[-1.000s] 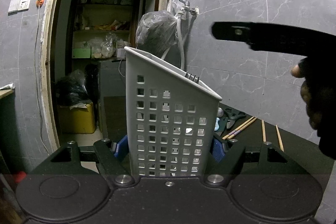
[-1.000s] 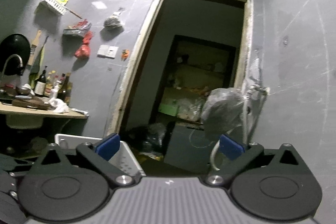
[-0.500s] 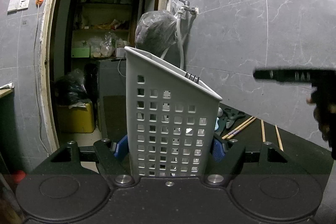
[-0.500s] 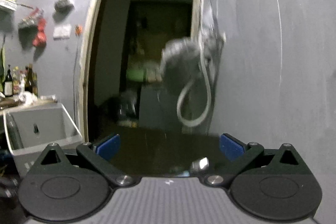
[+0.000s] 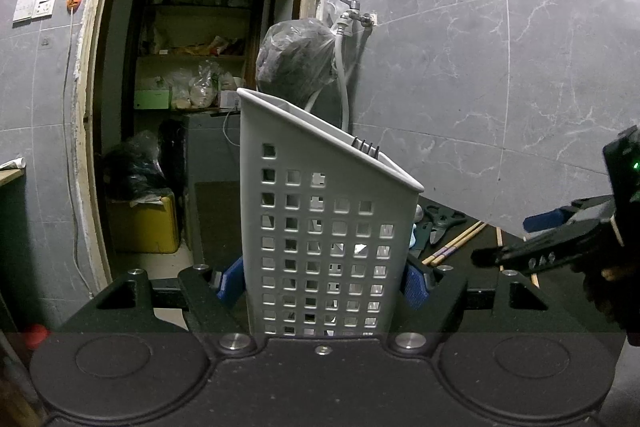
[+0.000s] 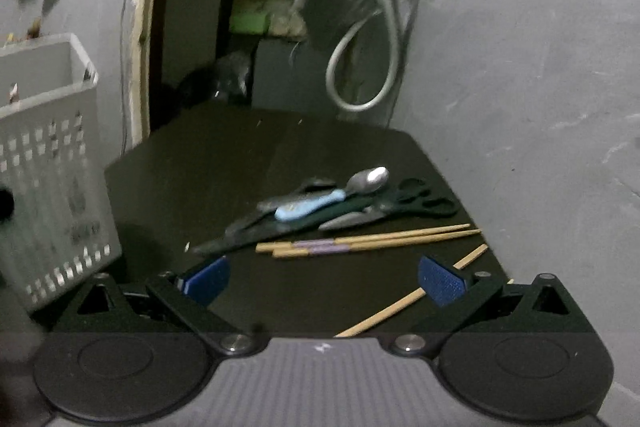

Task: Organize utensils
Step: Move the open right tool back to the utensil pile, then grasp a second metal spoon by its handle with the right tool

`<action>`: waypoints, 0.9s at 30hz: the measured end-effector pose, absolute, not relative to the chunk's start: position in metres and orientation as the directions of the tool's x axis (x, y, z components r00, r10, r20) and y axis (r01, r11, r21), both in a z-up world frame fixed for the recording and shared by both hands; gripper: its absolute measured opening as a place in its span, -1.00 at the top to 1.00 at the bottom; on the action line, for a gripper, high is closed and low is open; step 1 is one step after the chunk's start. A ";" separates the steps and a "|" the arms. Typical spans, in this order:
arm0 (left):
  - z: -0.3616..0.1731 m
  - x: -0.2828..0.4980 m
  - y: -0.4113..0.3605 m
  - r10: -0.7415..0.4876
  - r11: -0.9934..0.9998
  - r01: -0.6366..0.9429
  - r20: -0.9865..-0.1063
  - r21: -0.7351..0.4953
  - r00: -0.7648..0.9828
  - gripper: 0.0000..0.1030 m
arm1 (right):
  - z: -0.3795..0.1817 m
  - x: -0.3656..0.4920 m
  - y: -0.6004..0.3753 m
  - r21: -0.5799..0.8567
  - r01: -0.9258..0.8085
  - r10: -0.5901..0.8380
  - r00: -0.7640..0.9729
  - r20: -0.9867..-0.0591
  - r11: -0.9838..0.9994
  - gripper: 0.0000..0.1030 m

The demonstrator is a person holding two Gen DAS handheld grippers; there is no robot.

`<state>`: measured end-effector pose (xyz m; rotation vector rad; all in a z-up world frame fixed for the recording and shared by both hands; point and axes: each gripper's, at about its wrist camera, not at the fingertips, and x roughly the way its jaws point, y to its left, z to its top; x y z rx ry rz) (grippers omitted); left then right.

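My left gripper [image 5: 324, 279] is shut on a white perforated utensil basket [image 5: 320, 227], its blue pads pressing both sides; fork tines [image 5: 366, 147] poke above the rim. My right gripper [image 6: 324, 281] is open and empty, tilted down over a dark table [image 6: 240, 155]. Ahead of it lie a pair of chopsticks [image 6: 368, 239], a metal spoon [image 6: 368, 179], a light-blue-handled utensil [image 6: 310, 205], black scissors [image 6: 424, 201] and a dark knife [image 6: 248, 231]. A single chopstick [image 6: 412, 297] runs beneath its right finger. The basket [image 6: 52, 187] stands at the left in the right wrist view.
A grey tiled wall [image 5: 500, 67] backs the table, with a tap and looped hose [image 6: 360, 67] and a hanging plastic bag [image 5: 296, 63]. An open doorway [image 5: 192, 107] to a cluttered storeroom lies beyond. The right gripper [image 5: 520, 239] and a hand appear at the left view's right edge.
The right gripper has come down and tilted toward the table, bringing the utensils into its view; in the left view it dropped from upper right to lower right. The left gripper and basket stayed put.
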<state>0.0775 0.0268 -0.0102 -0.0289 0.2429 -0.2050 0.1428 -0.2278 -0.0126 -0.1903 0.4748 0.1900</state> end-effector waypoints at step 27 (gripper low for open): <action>-0.011 0.078 0.027 -0.208 0.978 0.200 -0.235 -0.058 0.949 -0.49 | -0.011 0.263 -0.190 -0.154 -0.356 0.240 0.836 -0.494 0.922 -0.99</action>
